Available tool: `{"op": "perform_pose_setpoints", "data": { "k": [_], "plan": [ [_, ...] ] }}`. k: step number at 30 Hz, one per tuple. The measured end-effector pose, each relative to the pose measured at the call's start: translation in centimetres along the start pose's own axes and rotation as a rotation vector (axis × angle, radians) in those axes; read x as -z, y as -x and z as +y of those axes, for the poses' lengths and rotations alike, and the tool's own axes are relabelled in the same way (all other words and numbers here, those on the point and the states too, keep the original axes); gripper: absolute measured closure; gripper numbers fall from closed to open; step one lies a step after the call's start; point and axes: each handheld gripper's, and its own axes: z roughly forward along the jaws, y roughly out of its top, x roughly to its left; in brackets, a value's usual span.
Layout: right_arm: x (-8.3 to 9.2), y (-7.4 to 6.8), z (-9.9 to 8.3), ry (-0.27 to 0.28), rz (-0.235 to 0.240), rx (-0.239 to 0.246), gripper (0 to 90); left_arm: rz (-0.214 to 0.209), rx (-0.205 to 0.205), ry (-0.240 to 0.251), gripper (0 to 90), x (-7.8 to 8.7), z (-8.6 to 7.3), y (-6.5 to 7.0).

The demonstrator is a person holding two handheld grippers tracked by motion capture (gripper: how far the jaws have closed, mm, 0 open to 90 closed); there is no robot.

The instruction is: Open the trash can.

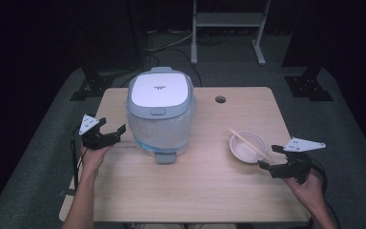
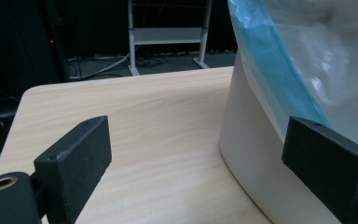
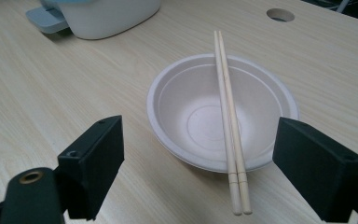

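Wooden chopsticks [image 3: 229, 116] lie across the bowl [image 3: 191, 116] near the tabletop's right edge; both tongs gape wide, empty.

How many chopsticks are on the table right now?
2. Both chopsticks lie side by side across the rim of the white bowl, near the right gripper; none shows elsewhere, though the rice cooker could hide some.

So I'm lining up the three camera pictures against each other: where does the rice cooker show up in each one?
High view: the rice cooker stands at the table's centre-left, wrapped in a clear bag.
Left gripper view: its white wall rises at the right, close beside the right-hand jaw.
Right gripper view: its white base sits at the top left, beyond the bowl.
Shared landmark: the light wooden table, on which the cooker rests.
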Motion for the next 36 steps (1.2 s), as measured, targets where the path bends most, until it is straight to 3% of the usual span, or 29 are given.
{"op": "perform_pose_setpoints", "data": {
  "k": [3,7,10,15,19,27,31,36],
  "plan": [
    [0.0,-0.2,0.0,-0.003,0.001,0.009,15.0,0.007,0.023,-0.019,7.2,-2.1,0.6,-0.4],
    [0.0,-0.4,0.1,-0.004,-0.003,0.019,15.0,0.014,0.010,-0.036,7.3,-3.3,0.9,-0.7],
    [0.1,-0.4,0.0,-0.003,-0.003,0.019,15.0,0.010,0.035,-0.033,7.3,-4.5,1.4,-1.1],
    [0.2,-0.3,-0.1,0.000,-0.004,0.019,15.0,-0.016,0.014,-0.036,7.3,-5.7,2.1,-0.7],
    [0.2,-0.3,-0.2,-0.002,-0.003,0.021,15.0,-0.056,-0.002,-0.029,9.1,-6.4,2.4,-0.1],
    [0.1,-0.3,-0.2,-0.007,0.000,0.024,15.0,-0.070,0.000,-0.039,17.1,-6.3,2.5,0.1],
    [0.1,-0.4,-0.1,-0.004,0.000,0.027,15.0,-0.062,-0.011,-0.045,21.3,-6.2,2.7,0.9],
    [0.2,-0.3,-0.1,-0.001,0.000,0.021,15.0,-0.084,-0.022,-0.045,21.4,-6.3,2.7,1.6]
  ]
}}
